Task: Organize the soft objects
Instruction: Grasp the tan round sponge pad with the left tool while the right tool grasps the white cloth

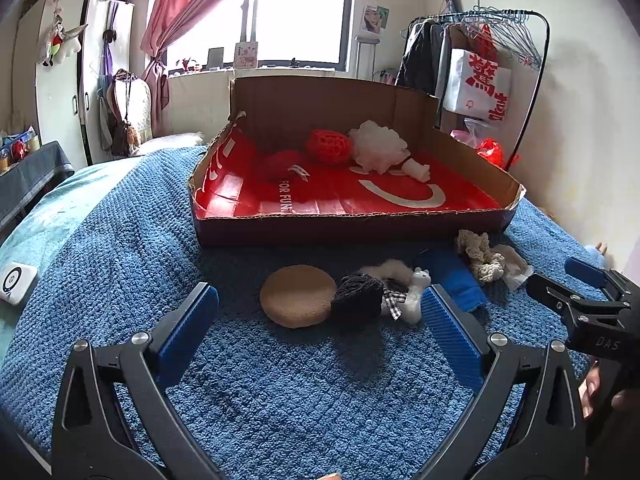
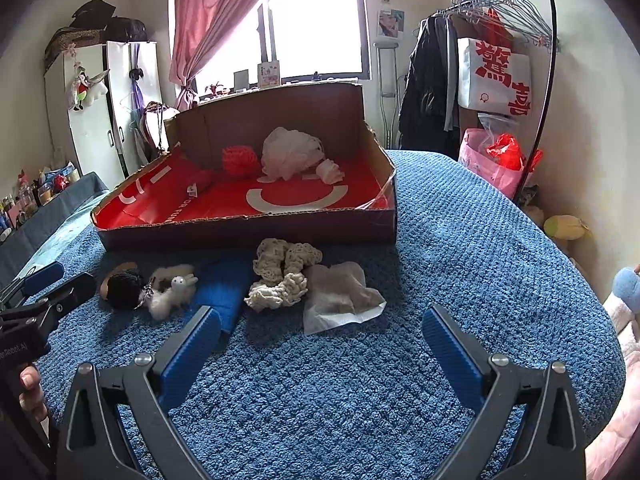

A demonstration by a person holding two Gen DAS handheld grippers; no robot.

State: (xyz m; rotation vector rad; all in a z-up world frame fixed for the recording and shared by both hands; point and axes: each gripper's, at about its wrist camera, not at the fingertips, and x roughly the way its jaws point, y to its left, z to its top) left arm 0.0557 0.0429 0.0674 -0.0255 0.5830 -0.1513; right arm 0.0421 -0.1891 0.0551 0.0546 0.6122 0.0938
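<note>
Right wrist view: white toy llama lies lengthwise, head rightward; both hand-held grippers gape, holding nothing.

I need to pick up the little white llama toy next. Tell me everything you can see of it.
The llama toy is small, white and fluffy, with upright ears, a long neck and a dark dot eye. A black-and-white checked ribbon is tied at its neck. It lies on its side on the blue blanket, in front of the box, touching the black yarn ball and a fuzzy pale piece behind it. No hand-held gripper touches it.
</note>
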